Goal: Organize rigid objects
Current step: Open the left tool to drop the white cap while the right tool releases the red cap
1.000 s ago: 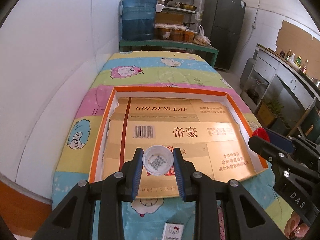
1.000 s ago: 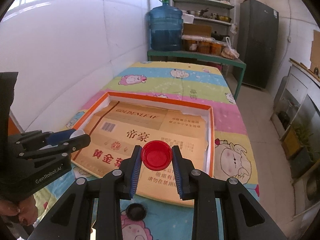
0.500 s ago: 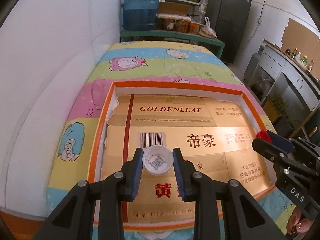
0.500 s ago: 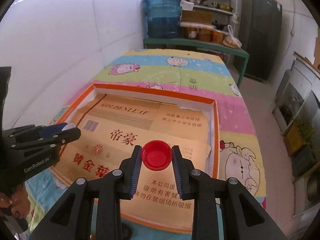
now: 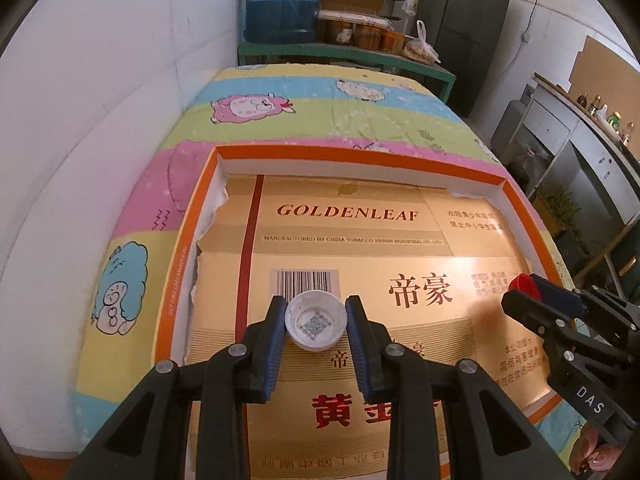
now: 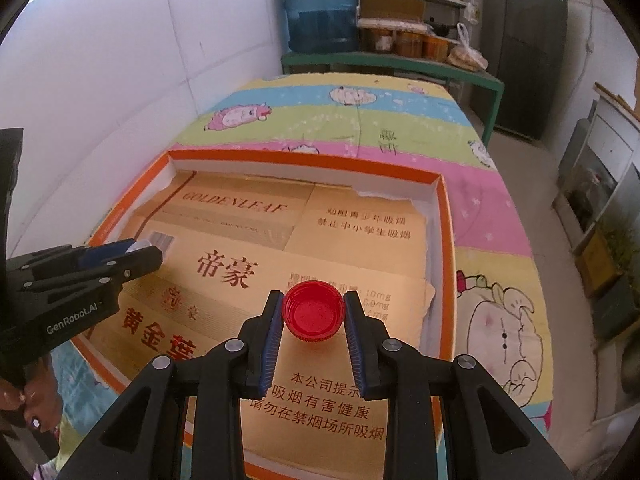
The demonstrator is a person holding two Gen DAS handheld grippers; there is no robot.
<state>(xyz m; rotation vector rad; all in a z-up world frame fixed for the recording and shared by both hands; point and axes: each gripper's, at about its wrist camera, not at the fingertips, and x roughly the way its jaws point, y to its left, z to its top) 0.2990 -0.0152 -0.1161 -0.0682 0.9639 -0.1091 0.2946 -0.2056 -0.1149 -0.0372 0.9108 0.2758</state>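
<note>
My left gripper [image 5: 316, 320] is shut on a white bottle cap [image 5: 316, 325], held hollow side up with a printed code inside. It hangs over the left half of a shallow orange-rimmed tray [image 5: 360, 151] lined with gold cardboard [image 5: 352, 256]. My right gripper [image 6: 314, 314] is shut on a red bottle cap [image 6: 314, 315], also hollow side up, over the tray's right half [image 6: 448, 240]. In the left wrist view the right gripper [image 5: 524, 292] shows at the right with the red cap's edge [image 5: 520, 282]. The left gripper [image 6: 140, 254] appears at the left of the right wrist view.
The tray lies on a table with a cartoon-sheep cloth [image 5: 320, 120] against a white wall. Behind stand a green bench [image 5: 344, 58] with a blue water jug [image 5: 284, 0] and jars, and a dark fridge [image 5: 472, 20]. A person's fingers [image 6: 24, 404] hold the left gripper.
Both grippers have moved forward and down, from the tray's near edge to over the gold cardboard. Each still holds its cap. A small card and a dark cap on the cloth have left view.
</note>
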